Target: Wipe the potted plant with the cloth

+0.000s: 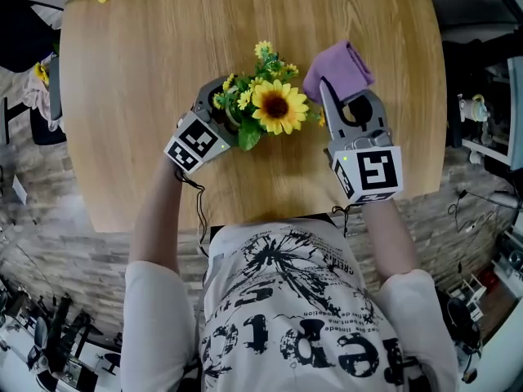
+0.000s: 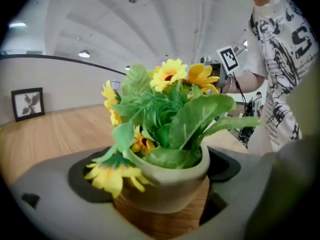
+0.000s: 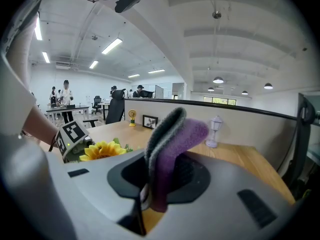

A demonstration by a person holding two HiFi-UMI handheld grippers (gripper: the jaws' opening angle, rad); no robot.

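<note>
1. Green leaves and yellow blooms crowd the potted plant, which stands near the middle of the wooden table, just in front of the person.
2. Its pale pot sits between the jaws of the left gripper. The jaws stand wide, one against each side of the pot, so the gripper has hold of it. I judge this grip is there to steady the light pot so that it does not slide or tip under the wiping.
3. The largest sunflower faces up and leans toward the right side, the side the cloth is on.
4. The purple cloth is folded double and pinched low between the nearly closed jaws of the right gripper. Its free end stands up and curls forward past the jaw tips. Held so, it offers a soft loose flap to the leaves rather than the hard jaws.
5. That gripper hovers just beside the plant on its right. The cloth is close to the foliage, but from above it looks apart from it.
6. Wiping seems about to begin. The next stroke calls for a light touch, since the leaves and petals would bend easily.
</note>
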